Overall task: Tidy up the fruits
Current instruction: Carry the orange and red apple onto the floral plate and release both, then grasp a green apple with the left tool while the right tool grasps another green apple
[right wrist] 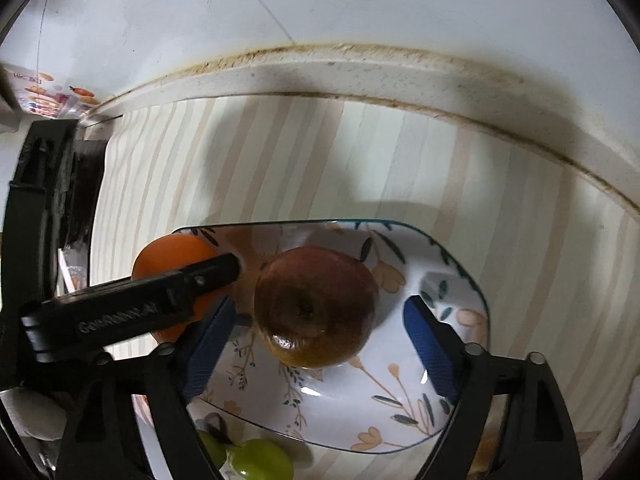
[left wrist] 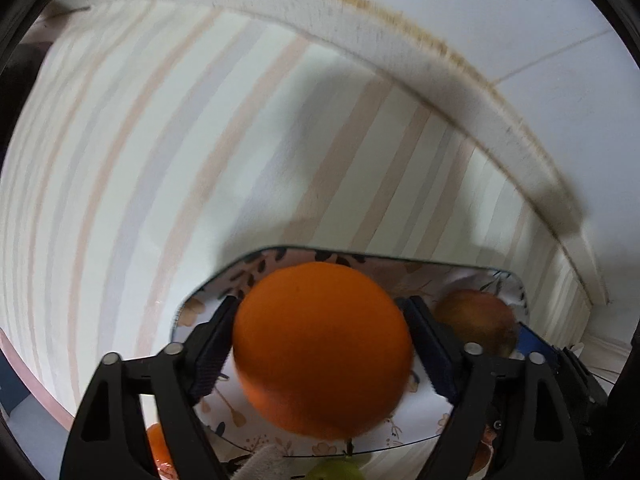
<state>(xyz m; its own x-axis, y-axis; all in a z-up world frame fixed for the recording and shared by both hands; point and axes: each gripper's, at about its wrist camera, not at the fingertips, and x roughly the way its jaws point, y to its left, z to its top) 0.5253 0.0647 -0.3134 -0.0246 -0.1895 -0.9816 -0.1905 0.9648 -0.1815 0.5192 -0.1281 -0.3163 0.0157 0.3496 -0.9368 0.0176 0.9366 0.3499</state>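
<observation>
My left gripper is shut on an orange and holds it over a floral plate. In the right wrist view the same orange shows at the plate's left edge with a left finger across it. A reddish-brown apple lies on the floral plate; it also shows in the left wrist view. My right gripper is open around the apple, with gaps between its blue pads and the fruit.
The plate sits on a striped cloth against a white backsplash ledge. Green grapes lie in front of the plate. Another orange fruit sits at the lower left. A black object stands left.
</observation>
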